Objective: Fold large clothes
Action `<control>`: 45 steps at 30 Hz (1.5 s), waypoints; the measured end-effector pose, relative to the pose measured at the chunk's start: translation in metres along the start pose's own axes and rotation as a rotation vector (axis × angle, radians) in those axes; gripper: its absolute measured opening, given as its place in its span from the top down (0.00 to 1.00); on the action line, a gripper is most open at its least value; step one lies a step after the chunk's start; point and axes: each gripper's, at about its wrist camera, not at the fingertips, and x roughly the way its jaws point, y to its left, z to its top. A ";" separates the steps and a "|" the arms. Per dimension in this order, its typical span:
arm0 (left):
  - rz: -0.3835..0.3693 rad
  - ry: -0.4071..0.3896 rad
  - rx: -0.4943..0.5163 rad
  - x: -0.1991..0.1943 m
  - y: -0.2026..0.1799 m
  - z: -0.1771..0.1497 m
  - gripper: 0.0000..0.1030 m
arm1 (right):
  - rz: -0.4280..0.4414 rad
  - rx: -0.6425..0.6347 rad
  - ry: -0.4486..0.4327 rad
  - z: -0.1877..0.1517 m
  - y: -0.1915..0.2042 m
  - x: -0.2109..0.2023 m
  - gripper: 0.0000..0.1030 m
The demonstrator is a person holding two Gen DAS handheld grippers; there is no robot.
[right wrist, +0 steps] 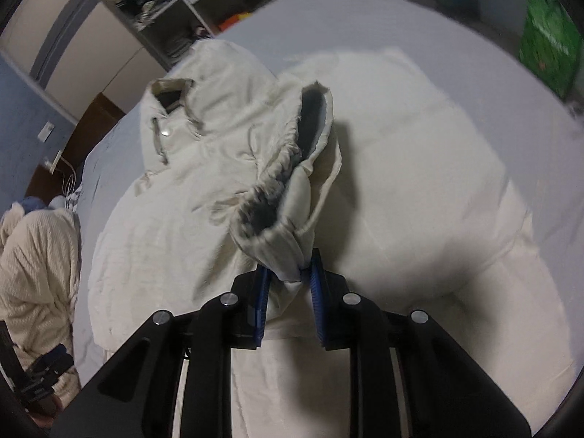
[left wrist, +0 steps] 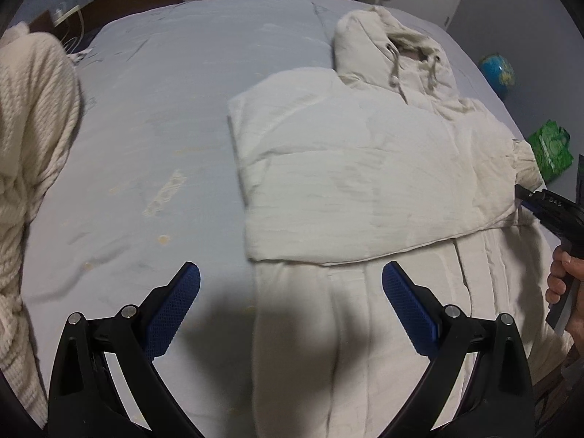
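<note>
A large cream-white padded hooded jacket (left wrist: 350,168) lies on the pale blue bed (left wrist: 153,116), right of centre, its left side already folded inward and its hood at the far end. The right gripper (right wrist: 288,292) has its jaws closed on the jacket's elastic-cuffed sleeve (right wrist: 288,197), lifted above the body. The left gripper (left wrist: 290,306) hovers near the hem, jaws wide apart and empty. The pinch takes only the cuff's edge, so the slick fabric may slip out mid-fold; dragging the sleeve across could also pull the folded left side loose, since nothing pins it.
</note>
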 end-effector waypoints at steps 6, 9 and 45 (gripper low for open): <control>-0.018 0.015 0.044 0.015 -0.027 0.009 0.07 | -0.016 -0.028 -0.024 -0.017 -0.010 -0.013 0.58; -0.027 0.015 0.055 0.020 -0.039 0.014 0.07 | -0.033 -0.007 -0.068 -0.018 -0.025 -0.030 0.57; -0.087 -0.072 0.070 0.057 -0.082 0.057 0.07 | -0.032 -0.392 -0.144 0.053 0.015 -0.046 0.32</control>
